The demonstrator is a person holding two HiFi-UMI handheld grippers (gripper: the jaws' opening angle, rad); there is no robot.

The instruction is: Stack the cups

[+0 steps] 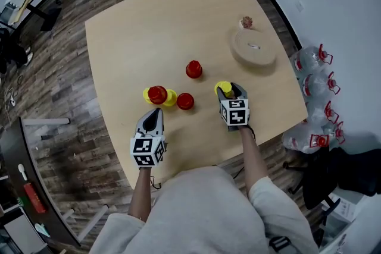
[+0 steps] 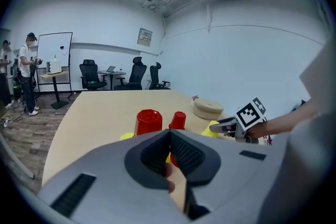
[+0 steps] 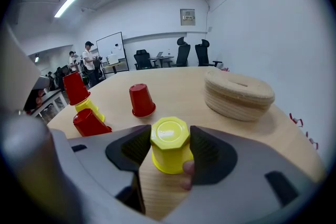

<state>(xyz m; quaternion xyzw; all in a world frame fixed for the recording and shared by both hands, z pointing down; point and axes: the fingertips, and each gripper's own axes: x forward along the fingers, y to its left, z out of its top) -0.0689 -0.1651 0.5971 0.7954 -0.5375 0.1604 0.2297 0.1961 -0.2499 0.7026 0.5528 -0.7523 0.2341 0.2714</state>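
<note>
We see the yellow cup [image 3: 169, 144] upside down on the counter [image 1: 137, 38], right of centre in the head view and low centre in the right gripper view. The right tool [image 3: 169, 135] is on it, with its jaws part-way open and a pad against each side of the cup. The cup's rim is on the wood.

The far red cup [image 1: 193, 69] stands just up-left of it, also upside down. The near red cup [image 1: 185, 101] stands to the left. Further left, the stacked red cup [image 1: 157, 94] sits on a yellow base [image 1: 171, 98]; we can't tell whether that base is one cup or two.

The left tool [image 2: 170, 132] is at lower left in the head view, just below that stack. Its jaws are closed together with nothing between them.

A round woven disc [image 1: 254, 47] lies at upper right on the counter. Water bottles [image 1: 312, 62] stand on the floor at the right edge.
</note>
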